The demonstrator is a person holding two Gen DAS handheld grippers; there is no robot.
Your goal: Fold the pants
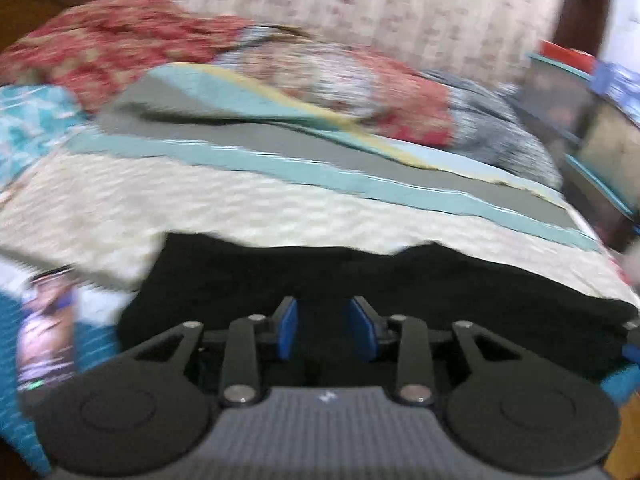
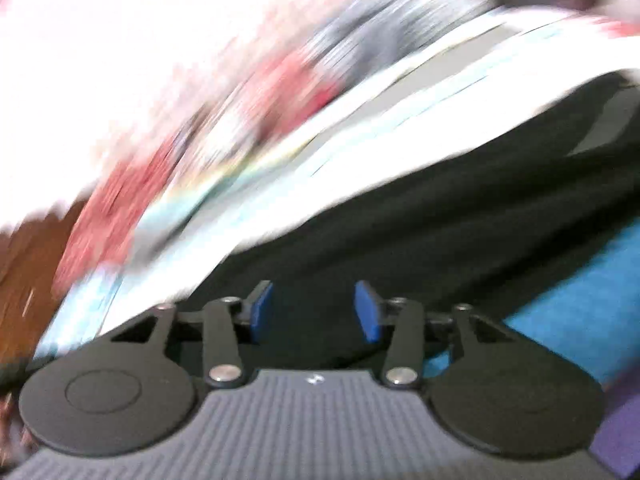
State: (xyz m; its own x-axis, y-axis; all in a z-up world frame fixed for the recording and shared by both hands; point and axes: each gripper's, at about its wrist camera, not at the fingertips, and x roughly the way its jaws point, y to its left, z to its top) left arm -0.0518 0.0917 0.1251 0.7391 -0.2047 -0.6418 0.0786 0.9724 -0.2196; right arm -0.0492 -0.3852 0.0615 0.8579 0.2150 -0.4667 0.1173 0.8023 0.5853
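Two blurred views look forward from handheld grippers over a bed. In the left wrist view, the bed (image 1: 200,208) fills most of the frame, covered by a cream quilted spread crossed by teal and grey bands (image 1: 320,168). A rumpled red patterned blanket (image 1: 120,44) lies along the upper left, beside a grey-and-white cloth (image 1: 504,128) at the upper right. Behind them stands a pale patterned surface (image 1: 360,0), perhaps a headboard or wall. At the right edge is a teal-trimmed shelf or box (image 1: 568,92). Bright blue fabric (image 1: 12,360) shows at the lower left, with a blurred purplish object (image 1: 48,340) on it.

The black pants (image 1: 400,280) lie across the near edge of the bed, in the lower middle of the frame. The left gripper (image 1: 326,328) sits low over them, its blue pads (image 1: 288,332) narrowly apart with dark fabric seen in the gap; whether they pinch it cannot be told.

The right wrist view is heavily smeared and tilted. The pants (image 2: 440,220) run diagonally from the lower middle to the upper right, blue fabric (image 2: 580,288) below them. The right gripper (image 2: 314,312) has its pads moderately apart above the black cloth, not visibly closed on it.
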